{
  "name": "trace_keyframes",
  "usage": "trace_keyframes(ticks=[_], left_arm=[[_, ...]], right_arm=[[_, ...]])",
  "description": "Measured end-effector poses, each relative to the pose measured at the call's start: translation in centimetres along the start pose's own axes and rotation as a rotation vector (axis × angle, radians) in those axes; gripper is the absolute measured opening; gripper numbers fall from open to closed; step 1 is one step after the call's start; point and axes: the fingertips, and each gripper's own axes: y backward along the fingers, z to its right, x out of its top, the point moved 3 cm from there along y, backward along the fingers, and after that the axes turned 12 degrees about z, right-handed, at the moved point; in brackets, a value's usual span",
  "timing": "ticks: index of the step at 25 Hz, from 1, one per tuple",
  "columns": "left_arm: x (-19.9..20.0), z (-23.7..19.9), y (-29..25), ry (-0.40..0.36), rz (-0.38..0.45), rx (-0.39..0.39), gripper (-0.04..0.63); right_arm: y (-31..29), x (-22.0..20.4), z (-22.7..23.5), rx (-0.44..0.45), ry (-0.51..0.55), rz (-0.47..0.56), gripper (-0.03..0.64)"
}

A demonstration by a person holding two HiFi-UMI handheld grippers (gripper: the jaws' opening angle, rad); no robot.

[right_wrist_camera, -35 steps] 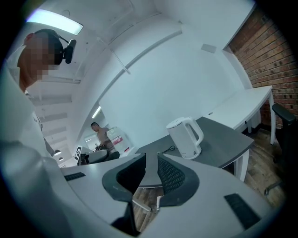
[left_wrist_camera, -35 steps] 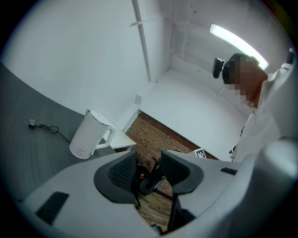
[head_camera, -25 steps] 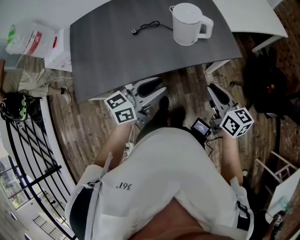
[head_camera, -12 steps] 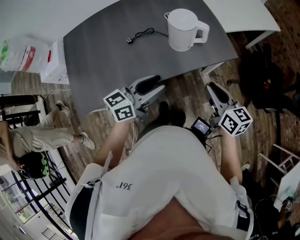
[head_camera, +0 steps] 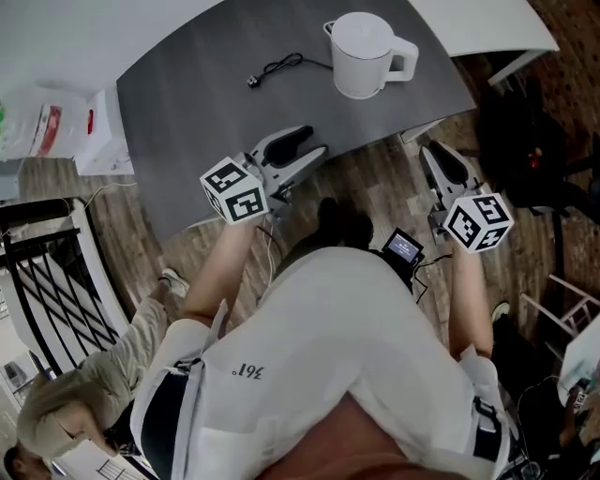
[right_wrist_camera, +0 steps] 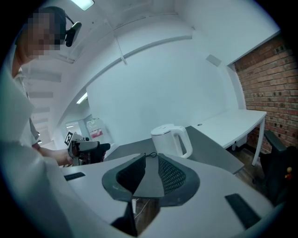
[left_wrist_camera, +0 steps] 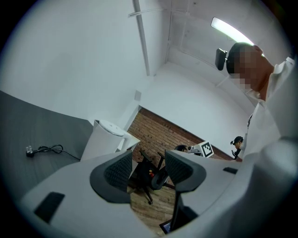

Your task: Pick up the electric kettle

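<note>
Since a second ago both tools have gone forward. The left gripper point(head_camera: 314, 142) now has its tips over the near edge of the dark grey table point(head_camera: 187, 131), where before they were short of it. The right gripper point(head_camera: 433, 155) is off the table's near right corner, over the brown wood-plank floor point(head_camera: 375, 187). The left jaws have just been opening and stand plainly apart, with nothing between them. The right jaws are nearly together, with only a thin wedge of gap, and grip nothing. The white plastic electric kettle point(head_camera: 361, 54) stands upright on the table where it stood before, with its handle to the right. It is ahead and to the right of the left gripper, ahead and to the left of the right one, and well apart from both. Its thin black power cord with a plug point(head_camera: 281, 67) lies loose ahead of the left gripper. Beyond the right gripper a white desk point(head_camera: 487, 23) joins the table, and a black office chair point(head_camera: 525, 141) stands to its right. A black metal railing point(head_camera: 47, 281) runs along far to the left.
</note>
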Motion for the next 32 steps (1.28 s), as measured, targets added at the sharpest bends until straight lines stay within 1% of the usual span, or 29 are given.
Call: trace_keyframes(ticks=[1, 3, 6, 8, 11, 16, 22, 23, 26, 29, 32], left_arm=[[0.1, -0.6, -0.3, -0.006, -0.007, 0.002, 0.204], [0.3, -1.8, -0.8, -0.018, -0.024, 0.006, 0.207], [0.5, -3.7, -1.7, -0.036, -0.05, 0.017, 0.21], [0.6, -5.3, -2.5, -0.052, -0.07, 0.028, 0.213], [0.4, -7.6, -3.9, -0.067, -0.103, 0.042, 0.215], [-0.4, -10.8, -5.7, -0.062, -0.153, 0.059, 0.215], [-1.3, -14.0, -7.2, -0.051, -0.205, 0.072, 0.221], [-1.4, -14.6, -7.5, -0.049, -0.21, 0.074, 0.224], [-1.5, -16.0, -8.2, -0.054, -0.207, 0.087, 0.253], [-1.2, -17.2, -8.7, -0.085, -0.191, 0.109, 0.309], [-1.2, -18.4, -9.4, -0.113, -0.195, 0.111, 0.348]], right_arm=[[-0.5, 0.0, 0.4, -0.006, 0.021, -0.006, 0.07], [-1.5, 0.1, 1.2, -0.019, 0.071, -0.019, 0.101], [-3.2, 0.2, 2.3, -0.036, 0.151, -0.042, 0.118], [-4.4, 0.1, 3.2, -0.048, 0.183, -0.057, 0.129], [-6.4, 0.1, 4.6, -0.069, 0.209, -0.073, 0.137], [-9.3, -0.1, 6.9, -0.117, 0.227, -0.086, 0.137], [-12.3, -0.8, 8.9, -0.15, 0.241, -0.121, 0.137], [-12.7, -1.0, 9.2, -0.156, 0.246, -0.128, 0.149], [-14.0, -1.5, 10.0, -0.171, 0.254, -0.145, 0.166], [-14.9, -1.7, 10.5, -0.191, 0.258, -0.156, 0.181], [-15.9, -2.2, 11.1, -0.204, 0.261, -0.172, 0.192]])
